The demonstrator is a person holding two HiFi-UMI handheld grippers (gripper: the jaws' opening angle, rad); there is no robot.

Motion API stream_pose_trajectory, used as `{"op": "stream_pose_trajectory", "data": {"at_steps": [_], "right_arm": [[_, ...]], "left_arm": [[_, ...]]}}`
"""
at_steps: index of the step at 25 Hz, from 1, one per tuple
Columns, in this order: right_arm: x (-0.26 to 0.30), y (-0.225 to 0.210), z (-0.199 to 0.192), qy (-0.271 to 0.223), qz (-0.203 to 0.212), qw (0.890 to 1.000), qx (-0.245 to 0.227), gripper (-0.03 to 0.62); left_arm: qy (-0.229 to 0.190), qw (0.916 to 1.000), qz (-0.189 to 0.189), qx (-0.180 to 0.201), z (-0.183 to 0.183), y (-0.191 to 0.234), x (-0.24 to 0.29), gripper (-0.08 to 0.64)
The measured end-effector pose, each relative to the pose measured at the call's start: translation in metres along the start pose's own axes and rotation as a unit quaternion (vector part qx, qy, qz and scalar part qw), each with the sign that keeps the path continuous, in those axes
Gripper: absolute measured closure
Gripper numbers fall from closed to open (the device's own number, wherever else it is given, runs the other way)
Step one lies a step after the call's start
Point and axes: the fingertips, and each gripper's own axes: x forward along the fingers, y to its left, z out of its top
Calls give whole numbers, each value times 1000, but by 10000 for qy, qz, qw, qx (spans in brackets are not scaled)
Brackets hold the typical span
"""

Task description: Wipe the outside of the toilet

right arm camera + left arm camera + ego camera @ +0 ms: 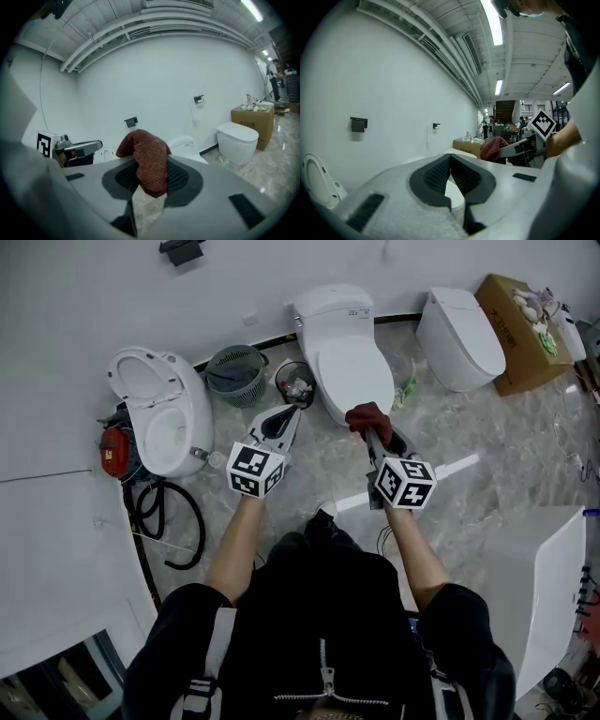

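We note that the toilet (345, 367), a smooth, glossy white ceramic body with a rounded closed lid, lies with its long axis from 12 to 6 o'clock: tank at the wall, bowl front facing the person across open veined marble floor (323, 465). The right gripper (372, 430) has its jaws clamped on a crumpled, coarse-knit red-brown cloth (367, 414) at the bowl's 5 o'clock edge; we cannot confirm contact. The left gripper (296, 410) has its jaws closed tip to tip on nothing, at the bowl's 8 o'clock, near a slatted basket (234, 374).
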Motion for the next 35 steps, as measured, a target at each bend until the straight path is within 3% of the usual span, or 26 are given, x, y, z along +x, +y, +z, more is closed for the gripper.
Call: {"op": "stream_pose_trajectory", "data": {"at_steps": [13,21,35], "right_arm": [[65,-53,18,206,-179,9986,455,479],[119,-45,10,485,-120,9978,440,479],[243,-25,7,858,-119,9947,547,479]], "left_arm": [[207,9997,-156,24,3,44,77,558],[277,9992,-244,-119,-16,82,104,558],[500,9971,-350,-446,-59,184,147,558]]}}
